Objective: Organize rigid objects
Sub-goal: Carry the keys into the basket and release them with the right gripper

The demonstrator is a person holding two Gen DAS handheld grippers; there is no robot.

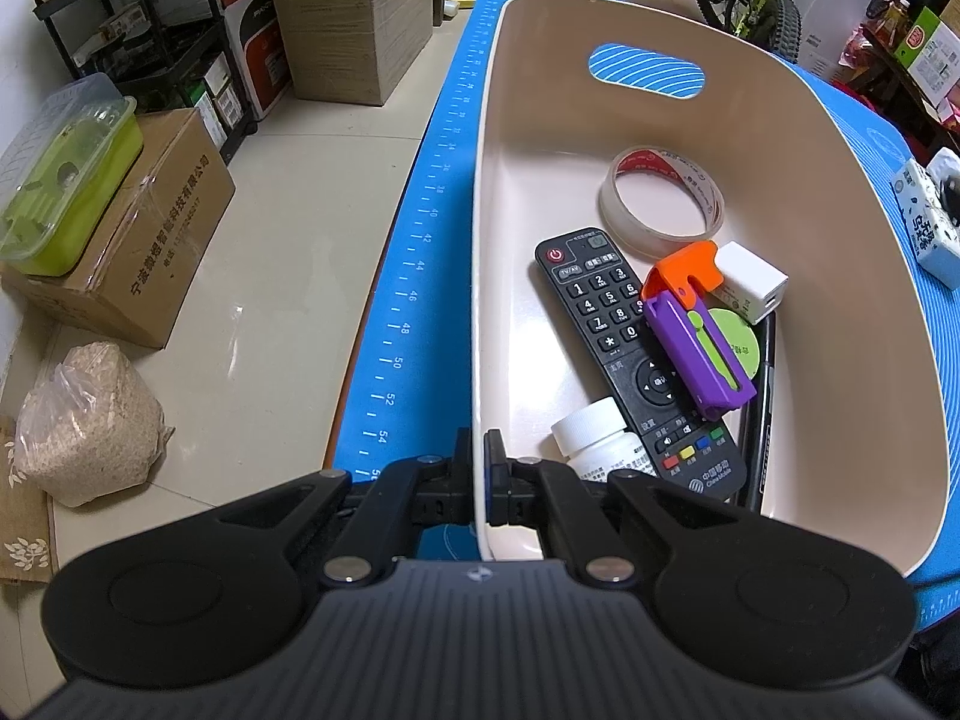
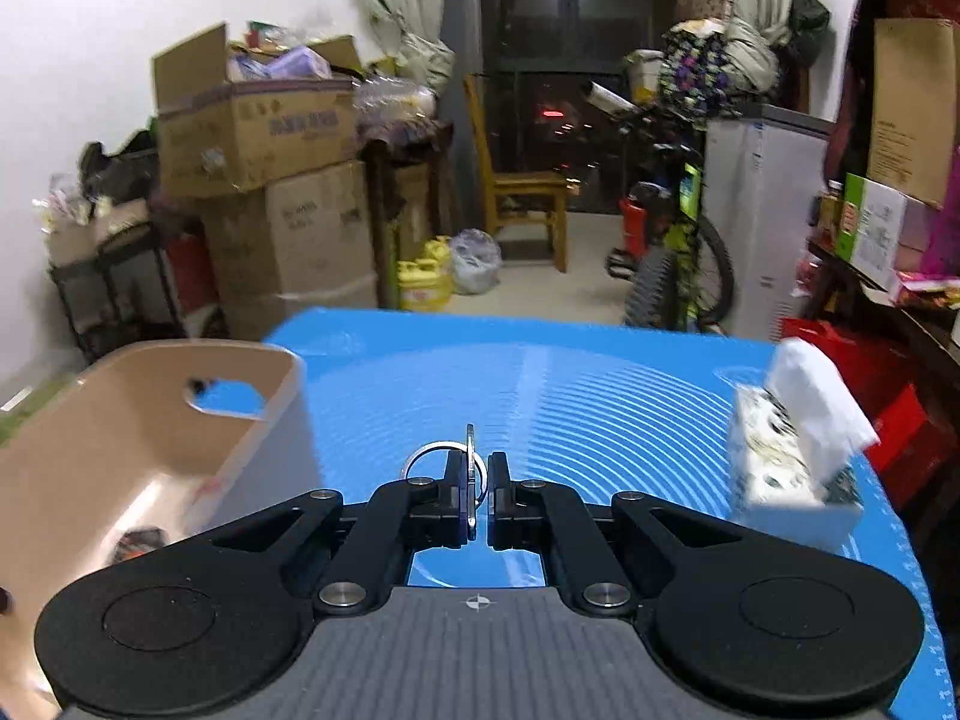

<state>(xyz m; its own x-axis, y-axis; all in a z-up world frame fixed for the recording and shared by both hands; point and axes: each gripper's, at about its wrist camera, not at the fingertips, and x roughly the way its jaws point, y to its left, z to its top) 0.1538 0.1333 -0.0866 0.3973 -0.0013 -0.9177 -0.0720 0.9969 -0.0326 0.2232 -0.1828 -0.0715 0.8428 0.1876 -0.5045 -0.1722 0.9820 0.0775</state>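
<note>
Cardboard boxes [image 2: 258, 138] and a bicycle [image 2: 678, 252] crowd the room behind a blue mat [image 2: 540, 372]. On the mat stands a beige bin [image 1: 840, 228]; the left gripper [image 1: 478, 450] is clamped on its near rim. Inside lie a remote [image 1: 606, 312], tape roll [image 1: 660, 198], white charger [image 1: 750, 282], purple and orange tool [image 1: 702, 348] and pill bottle [image 1: 600, 444]. The right gripper [image 2: 477, 474] pinches a key [image 2: 470, 468] with its ring above the mat, beside a tissue box [image 2: 786, 468]

cardboard boxes [image 2: 252, 132], bicycle [image 2: 678, 252], wooden chair [image 2: 522, 186]

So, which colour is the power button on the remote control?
Red, on the black remote control; the left wrist view shows it best.
</note>
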